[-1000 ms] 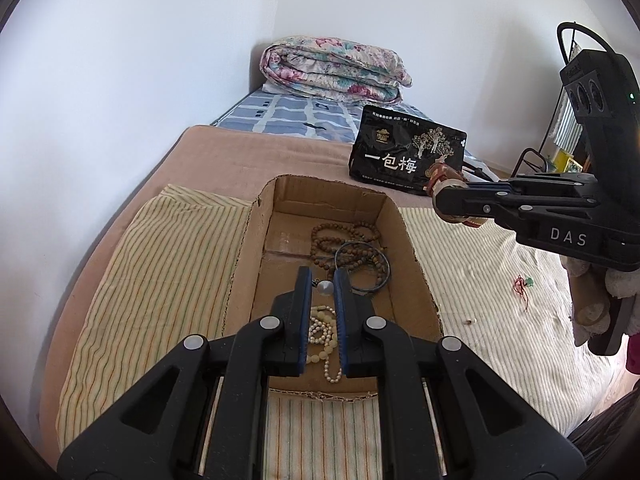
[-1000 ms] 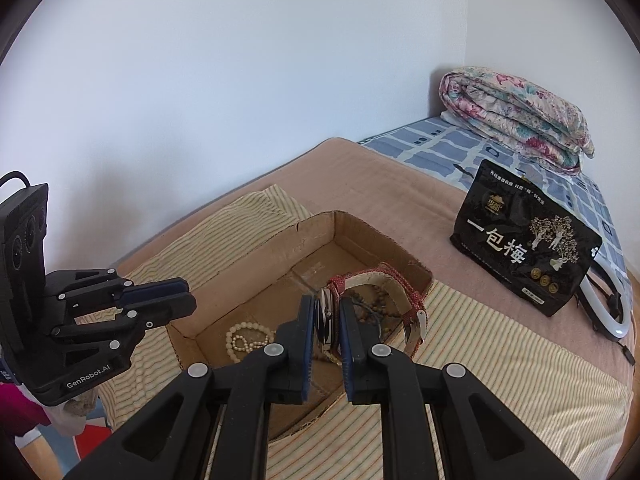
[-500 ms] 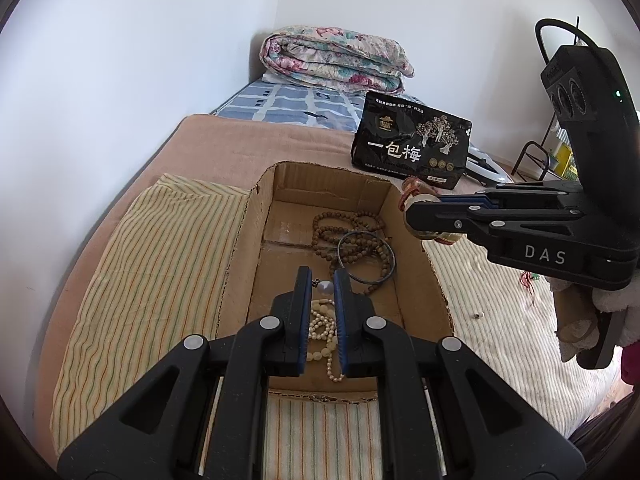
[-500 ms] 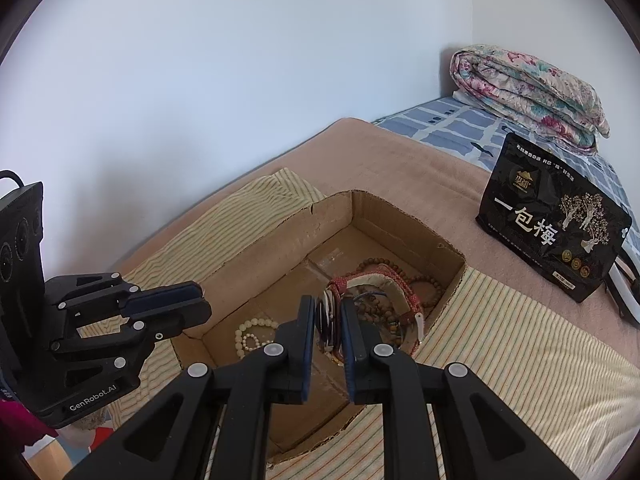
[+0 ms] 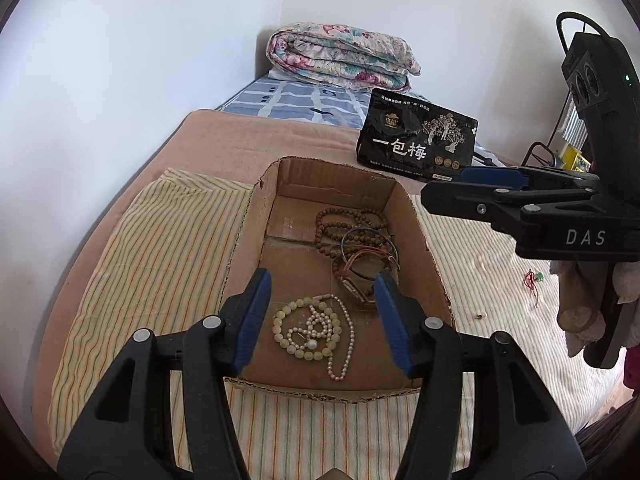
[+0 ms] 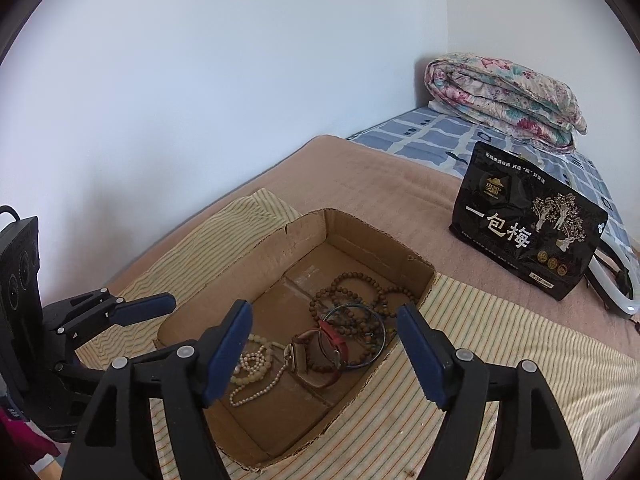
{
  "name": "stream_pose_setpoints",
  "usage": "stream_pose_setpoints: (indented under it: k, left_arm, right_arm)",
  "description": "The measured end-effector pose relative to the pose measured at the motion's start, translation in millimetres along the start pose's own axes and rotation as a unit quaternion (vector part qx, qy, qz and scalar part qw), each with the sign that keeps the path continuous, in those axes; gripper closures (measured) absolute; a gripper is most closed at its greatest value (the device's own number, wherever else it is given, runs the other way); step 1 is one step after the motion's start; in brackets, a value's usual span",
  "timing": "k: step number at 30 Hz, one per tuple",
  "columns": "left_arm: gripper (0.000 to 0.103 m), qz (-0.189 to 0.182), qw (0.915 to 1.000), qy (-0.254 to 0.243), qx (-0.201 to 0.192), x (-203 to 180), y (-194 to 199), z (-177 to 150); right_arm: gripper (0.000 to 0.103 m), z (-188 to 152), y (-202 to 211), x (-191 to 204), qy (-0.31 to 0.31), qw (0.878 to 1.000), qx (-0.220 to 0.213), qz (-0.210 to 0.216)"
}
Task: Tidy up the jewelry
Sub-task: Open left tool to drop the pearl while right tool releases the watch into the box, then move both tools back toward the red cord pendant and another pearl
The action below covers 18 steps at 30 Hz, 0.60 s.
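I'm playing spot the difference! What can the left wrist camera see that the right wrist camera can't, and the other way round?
Only the left wrist view shows the small red thread tangle on the white bedspread, and the open right gripper from the side.

Only the right wrist view shows the white ring-shaped lamp behind the black snack bag.

Both show the brown cardboard box, cream pearl necklace, brown wooden beads and red-strapped watch.

The left gripper's finger (image 5: 390, 308) covered part of the watch (image 5: 354, 288) by the cardboard box's (image 5: 244, 240) right wall. A small speck (image 5: 479, 315) on the striped cloth (image 5: 160, 240) off the box's right edge — too small to identify. The frame's right edge cut off 1 white ring-shaped object (image 6: 618, 280) behind the black pouch (image 6: 524, 232).
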<state>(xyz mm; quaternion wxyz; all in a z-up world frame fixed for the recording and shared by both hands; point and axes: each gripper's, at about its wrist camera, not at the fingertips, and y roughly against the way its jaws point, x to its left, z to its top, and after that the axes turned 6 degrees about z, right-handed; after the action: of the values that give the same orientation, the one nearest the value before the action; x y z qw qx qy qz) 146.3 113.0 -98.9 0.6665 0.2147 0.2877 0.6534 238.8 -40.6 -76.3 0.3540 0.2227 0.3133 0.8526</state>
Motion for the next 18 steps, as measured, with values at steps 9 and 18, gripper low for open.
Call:
stream_pose_setpoints:
  k: [9,18]
  left_arm:
    - [0.048,-0.002,1.0,-0.004,-0.003,-5.7,3.7,2.0]
    - [0.048,-0.017,0.9998,-0.01,-0.008,-19.1,14.4,6.7]
  right_arm:
    - [0.015,0.8,11.0,-6.3,-0.004,1.0,-0.012,-0.012]
    - [0.012,-2.2,32.2,-15.1,-0.003,1.0,-0.021,-0.022]
